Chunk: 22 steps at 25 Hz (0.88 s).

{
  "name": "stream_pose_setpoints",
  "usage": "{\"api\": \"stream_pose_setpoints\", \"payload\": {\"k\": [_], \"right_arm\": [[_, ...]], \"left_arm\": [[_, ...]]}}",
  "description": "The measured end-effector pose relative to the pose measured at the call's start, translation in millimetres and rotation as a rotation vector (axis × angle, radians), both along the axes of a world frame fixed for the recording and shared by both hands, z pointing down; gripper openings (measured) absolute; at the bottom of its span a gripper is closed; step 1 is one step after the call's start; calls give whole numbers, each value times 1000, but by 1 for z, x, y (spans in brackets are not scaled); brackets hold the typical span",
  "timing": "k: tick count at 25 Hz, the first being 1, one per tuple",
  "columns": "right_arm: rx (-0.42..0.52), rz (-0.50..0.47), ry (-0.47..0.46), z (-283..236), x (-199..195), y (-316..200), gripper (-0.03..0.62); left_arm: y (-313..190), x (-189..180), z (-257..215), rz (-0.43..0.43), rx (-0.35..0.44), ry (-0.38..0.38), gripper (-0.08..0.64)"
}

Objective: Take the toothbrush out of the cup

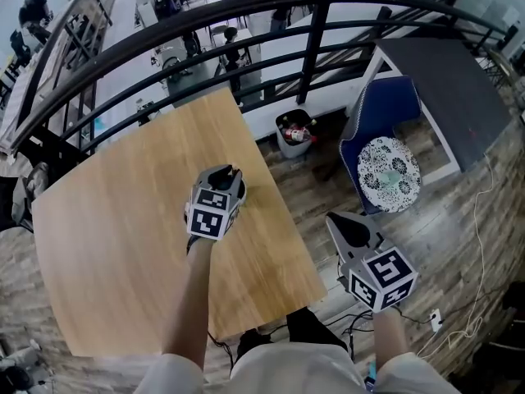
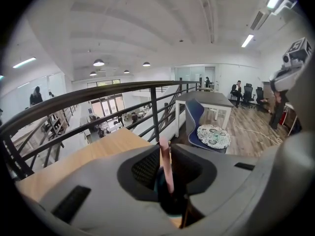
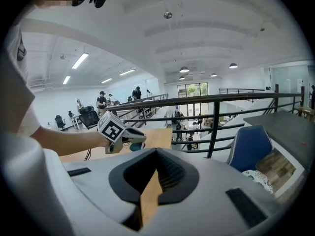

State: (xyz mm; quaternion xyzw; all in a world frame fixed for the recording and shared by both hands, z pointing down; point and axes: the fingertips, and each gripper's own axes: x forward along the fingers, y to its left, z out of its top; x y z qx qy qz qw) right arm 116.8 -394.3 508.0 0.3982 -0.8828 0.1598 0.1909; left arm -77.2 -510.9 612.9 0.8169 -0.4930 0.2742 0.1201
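A pink toothbrush (image 2: 166, 168) stands upright in a dark teal cup (image 2: 158, 187). My left gripper (image 2: 167, 183) is shut on that cup, with a jaw on either side. In the head view the left gripper (image 1: 223, 174) is over the right part of the wooden table (image 1: 123, 245) and hides the cup under it. The right gripper view shows the left gripper (image 3: 123, 136) with the teal cup (image 3: 134, 145) at its tip. My right gripper (image 1: 341, 223) hangs off the table's right edge over the floor. Its jaws (image 3: 157, 168) are shut with nothing between them.
A black railing (image 1: 312, 31) runs along the table's far side. To the right, on the floor, are a blue chair with a patterned cushion (image 1: 390, 171), a small waste bin (image 1: 295, 134) and a grey table (image 1: 447, 80). Cables (image 1: 459, 327) lie on the floor.
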Motion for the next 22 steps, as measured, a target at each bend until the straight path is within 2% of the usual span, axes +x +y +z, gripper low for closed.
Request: {"api": "stream_pose_setpoints", "payload": {"k": [10,13,22], "right_arm": [[-11,2,2,3,-3,0,5],[-12,5,2,1,-1,-1,5],[-5,23,1,-5,1,6,5]], "left_arm": [[-2,1,4,21,-9,4,101],[-3,3,1,25,-10,9,73],[3,6,-12,48,8,27,69]]}}
